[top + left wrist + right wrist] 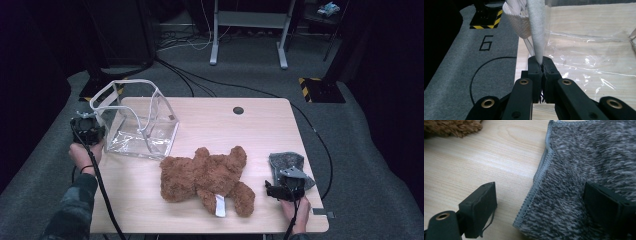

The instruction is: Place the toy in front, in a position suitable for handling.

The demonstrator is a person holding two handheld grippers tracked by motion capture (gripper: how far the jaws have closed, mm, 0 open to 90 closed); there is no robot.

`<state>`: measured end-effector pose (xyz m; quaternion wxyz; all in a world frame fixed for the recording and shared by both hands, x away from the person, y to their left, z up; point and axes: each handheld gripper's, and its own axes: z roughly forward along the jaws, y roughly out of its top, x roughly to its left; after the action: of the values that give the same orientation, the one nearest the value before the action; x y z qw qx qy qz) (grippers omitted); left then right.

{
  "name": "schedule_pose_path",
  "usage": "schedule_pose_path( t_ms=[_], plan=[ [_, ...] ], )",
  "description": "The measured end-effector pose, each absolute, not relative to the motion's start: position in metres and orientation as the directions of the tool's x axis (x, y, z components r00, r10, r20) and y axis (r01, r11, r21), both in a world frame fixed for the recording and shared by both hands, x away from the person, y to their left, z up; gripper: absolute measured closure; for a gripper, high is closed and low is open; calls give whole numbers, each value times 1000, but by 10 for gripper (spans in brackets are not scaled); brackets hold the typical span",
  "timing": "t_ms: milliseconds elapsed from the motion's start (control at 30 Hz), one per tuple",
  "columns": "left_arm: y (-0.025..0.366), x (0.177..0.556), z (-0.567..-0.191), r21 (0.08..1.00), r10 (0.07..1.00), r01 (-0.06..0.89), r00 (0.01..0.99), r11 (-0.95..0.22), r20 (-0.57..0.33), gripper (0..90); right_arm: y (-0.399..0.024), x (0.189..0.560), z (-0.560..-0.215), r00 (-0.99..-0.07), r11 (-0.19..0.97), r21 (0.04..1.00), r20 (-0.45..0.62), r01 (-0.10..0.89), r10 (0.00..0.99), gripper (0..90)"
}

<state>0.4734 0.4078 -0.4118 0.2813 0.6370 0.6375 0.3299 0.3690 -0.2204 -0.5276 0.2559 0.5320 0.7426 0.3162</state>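
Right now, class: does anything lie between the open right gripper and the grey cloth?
Nothing visible. The right gripper is already at the grey cloth, one jaw over it, the other over bare table.

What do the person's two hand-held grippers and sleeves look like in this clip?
Both are black. The left hand-held gripper has two chunky black jaws on linkage arms with brass-coloured pivot rings. The right hand-held gripper carries a grey three-cornered plate on top and has blocky black pads. A black cable trails from each towards the table's near edge. The left sleeve is a dark, muted plaid.
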Motion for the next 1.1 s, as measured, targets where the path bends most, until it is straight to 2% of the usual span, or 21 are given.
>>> schedule_pose_path(
  t_ms=[67, 167, 233, 367, 833, 1100],
  plan=[
    [408, 470, -410, 788, 997, 615, -40, -23, 60, 836, -221, 369, -528, -303, 234, 742, -44, 628, 952, 115],
    [407, 463, -405, 798, 999, 603, -43, 5, 27, 645, -220, 369, -528, -301, 232, 742, -43, 629, 953, 115],
    [404, 457, -403, 805, 1000, 593, -25, 8, 9, 551, -220, 369, -528, -303, 234, 742, -44, 629, 952, 115],
    [393, 447, -402, 808, 999, 589, 40, -12, -14, 418, -221, 369, -528, -302, 233, 743, -44, 628, 952, 116],
    [339, 423, -425, 791, 972, 609, 216, -56, -97, 182, -221, 369, -528, -298, 229, 743, -41, 629, 954, 117],
    [308, 419, -430, 800, 952, 594, 283, -78, -118, 201, -221, 369, -528, -298, 229, 744, -41, 628, 954, 119]
  ],
)
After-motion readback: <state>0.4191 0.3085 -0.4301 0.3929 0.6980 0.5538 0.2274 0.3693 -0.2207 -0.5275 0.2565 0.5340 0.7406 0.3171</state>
